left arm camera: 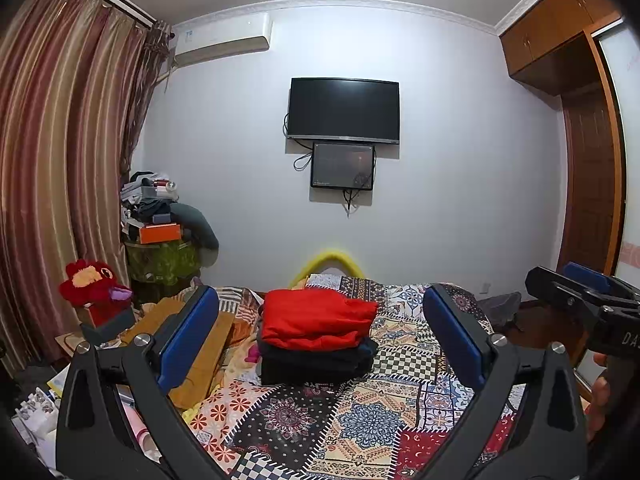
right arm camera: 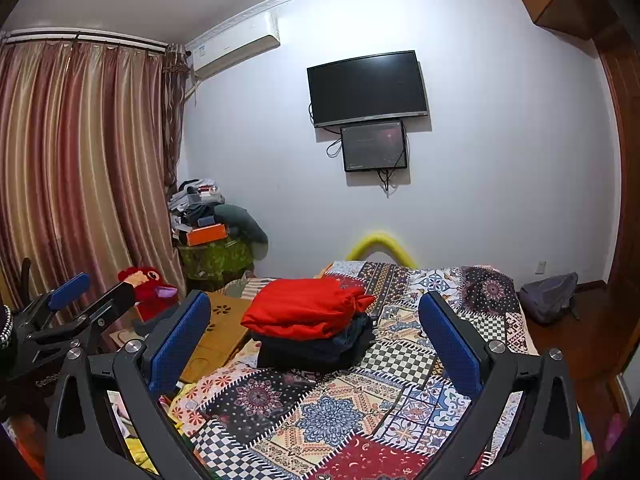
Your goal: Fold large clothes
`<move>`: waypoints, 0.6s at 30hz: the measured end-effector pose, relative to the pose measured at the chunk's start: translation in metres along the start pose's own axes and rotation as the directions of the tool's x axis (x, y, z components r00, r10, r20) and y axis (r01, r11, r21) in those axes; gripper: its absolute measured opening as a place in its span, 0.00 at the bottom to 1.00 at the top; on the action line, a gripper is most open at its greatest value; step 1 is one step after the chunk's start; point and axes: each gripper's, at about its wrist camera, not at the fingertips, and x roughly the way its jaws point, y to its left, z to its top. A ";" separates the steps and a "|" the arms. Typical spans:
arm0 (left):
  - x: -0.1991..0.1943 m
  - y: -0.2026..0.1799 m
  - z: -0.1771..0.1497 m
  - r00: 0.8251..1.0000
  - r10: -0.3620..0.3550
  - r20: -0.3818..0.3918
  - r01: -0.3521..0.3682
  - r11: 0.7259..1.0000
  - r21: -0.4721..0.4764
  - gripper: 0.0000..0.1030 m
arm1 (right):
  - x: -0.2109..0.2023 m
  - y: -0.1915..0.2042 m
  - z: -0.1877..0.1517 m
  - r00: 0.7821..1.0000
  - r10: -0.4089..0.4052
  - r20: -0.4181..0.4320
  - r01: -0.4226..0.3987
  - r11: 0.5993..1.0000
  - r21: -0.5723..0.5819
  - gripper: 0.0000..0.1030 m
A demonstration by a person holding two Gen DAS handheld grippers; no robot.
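**Left wrist view: both claws empty, clothes stacked on the bed**

The left claw hangs with its fingers spread wide, holding nothing; the right claw is equally agape and empty. A folded red garment tops a dark folded pile on the patchwork bed, probably set aside as finished. The stack lies ahead of both claws, apart from them, framed between their fingers.

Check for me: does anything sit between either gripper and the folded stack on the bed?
Nothing visible does. Both the left gripper and right gripper are open and empty, and only bare patchwork bedspread lies between them and the red garment stacked on the dark folded clothes.
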 end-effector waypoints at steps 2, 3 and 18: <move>0.000 0.000 0.000 1.000 -0.001 -0.001 0.001 1.000 -0.001 1.00 | 0.001 0.000 0.000 1.000 0.002 -0.003 -0.002 1.000 0.002 1.00; 0.000 0.000 0.000 1.000 -0.002 -0.001 0.002 1.000 0.000 1.00 | 0.001 -0.001 0.000 1.000 0.003 -0.004 -0.003 1.000 0.003 1.00; 0.000 -0.003 0.002 0.999 -0.045 -0.006 0.045 0.999 -0.008 1.00 | 0.001 -0.001 -0.001 1.000 0.000 -0.004 0.000 1.000 -0.002 1.00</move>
